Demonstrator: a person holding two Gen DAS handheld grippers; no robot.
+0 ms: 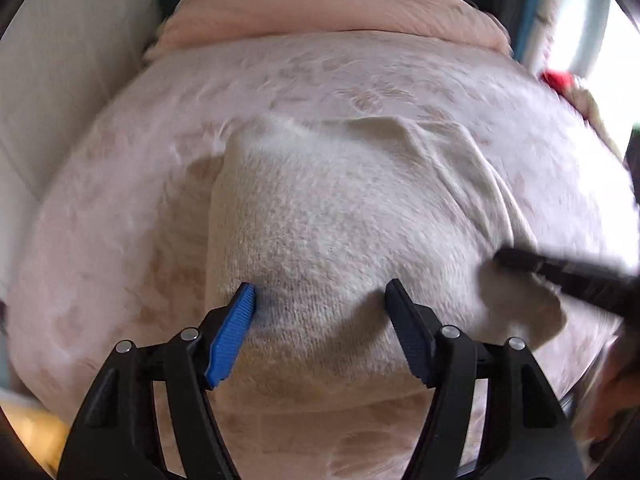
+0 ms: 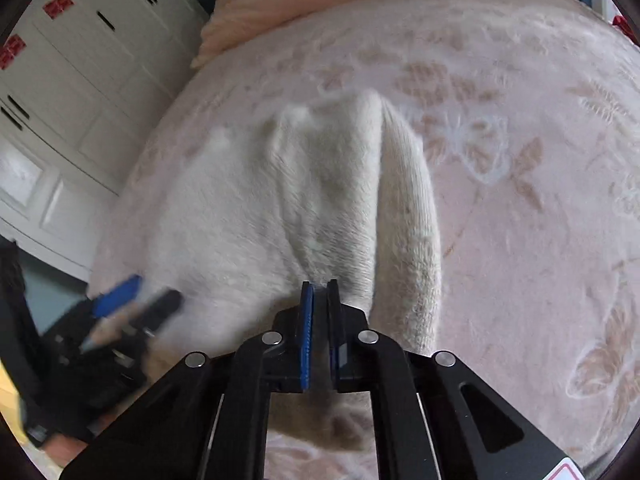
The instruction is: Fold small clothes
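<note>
Your white knitted garment (image 1: 320, 216) lies on the bed (image 1: 120, 208), spread over a pale pink cover with a faint flower pattern, roughly in the middle of it. A folded pink quilt (image 1: 328, 12) sits along the far edge of the bed, and white cupboard doors (image 2: 68, 80) stand off to one side.

Your left tool (image 1: 320, 296) hangs over the near hem of the garment with its jaws spread wide; the fabric runs between them, but the pads do not press on it.

Your right tool (image 2: 320, 292) has its jaws clamped tight on a bunched edge of the garment, and the cloth rises in a ridge away from the pinch. In the left view that tool is only a dark blur at the right edge, so it probably grips the garment's side.
</note>
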